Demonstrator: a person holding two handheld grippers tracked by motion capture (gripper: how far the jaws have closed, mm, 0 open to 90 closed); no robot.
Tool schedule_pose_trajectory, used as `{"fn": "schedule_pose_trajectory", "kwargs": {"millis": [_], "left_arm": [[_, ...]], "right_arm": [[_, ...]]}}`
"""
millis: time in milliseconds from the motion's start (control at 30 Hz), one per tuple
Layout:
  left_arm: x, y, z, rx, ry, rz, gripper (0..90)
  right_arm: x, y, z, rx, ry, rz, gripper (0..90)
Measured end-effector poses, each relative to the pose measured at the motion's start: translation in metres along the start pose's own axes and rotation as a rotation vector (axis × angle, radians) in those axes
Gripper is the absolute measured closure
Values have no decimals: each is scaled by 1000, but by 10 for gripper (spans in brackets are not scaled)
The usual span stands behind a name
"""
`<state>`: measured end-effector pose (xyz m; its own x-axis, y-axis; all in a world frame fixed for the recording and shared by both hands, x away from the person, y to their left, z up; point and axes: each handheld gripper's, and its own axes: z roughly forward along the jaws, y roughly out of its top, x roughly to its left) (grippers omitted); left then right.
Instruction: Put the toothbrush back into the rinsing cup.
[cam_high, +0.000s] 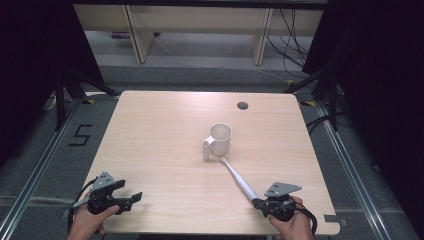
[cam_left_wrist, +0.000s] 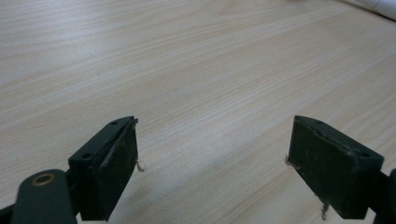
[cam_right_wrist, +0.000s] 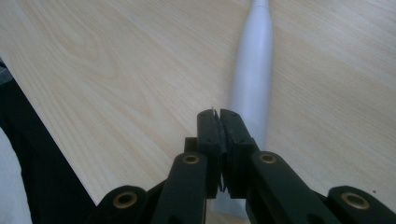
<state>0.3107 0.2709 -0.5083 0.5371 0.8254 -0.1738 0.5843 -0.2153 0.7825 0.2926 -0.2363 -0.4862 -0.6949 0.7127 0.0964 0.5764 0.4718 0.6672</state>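
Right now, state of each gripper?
Left gripper: open, nothing between the jaws, over bare table.
Right gripper: jaws shut together, empty; the white toothbrush lies beneath them.

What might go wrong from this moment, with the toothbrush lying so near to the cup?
1. The toothbrush head lies at the foot of the white cup; pushing it forward may knock the cup over.
2. The right gripper is shut, with the handle beneath its jaws and not between them, so lifting now would probably leave the toothbrush on the table.
3. The handle looks round and smooth; it may roll aside.
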Motion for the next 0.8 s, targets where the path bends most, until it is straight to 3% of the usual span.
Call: {"fn": "schedule_pose_trajectory", "kwargs": {"millis": [100, 167, 200, 267, 367, 467, 533, 600, 633, 667, 800], "left_arm": [[0, 0, 0, -1, 0, 0, 153], [0, 0, 0, -2, 0, -1, 152], [0, 0, 0, -2, 0, -1, 153], [0, 0, 0, -1, 1, -1, 153], [0, 0, 0, -1, 3, 3, 153], [0, 0, 0, 3, 3, 3, 153], [0, 0, 0, 1, 3, 2, 153], [1, 0, 0, 0, 2, 3, 153], [1, 0, 0, -1, 2, 2, 153], [1, 0, 0, -1, 2, 3, 152], [1, 0, 0, -3, 3, 2, 152]], "right_arm": [[-1, 1, -2, 27, 1, 4, 878], [-4, -1, -1, 16, -10, -35, 875], [-4, 0, -3, 39, -7, -13, 872], [-4, -1, -2, 19, -20, -7, 866], [-3, 2, -6, 37, -10, 1, 856], [-1, 13, -8, 4, -13, -45, 785], [-1, 17, -8, 4, -16, -49, 739], [-2, 27, -6, 64, -62, -65, 649], [-5, 30, -2, 65, -73, -100, 626], [-6, 33, 1, 74, -86, -105, 607], [-8, 42, 9, 125, -96, -112, 567]]}}
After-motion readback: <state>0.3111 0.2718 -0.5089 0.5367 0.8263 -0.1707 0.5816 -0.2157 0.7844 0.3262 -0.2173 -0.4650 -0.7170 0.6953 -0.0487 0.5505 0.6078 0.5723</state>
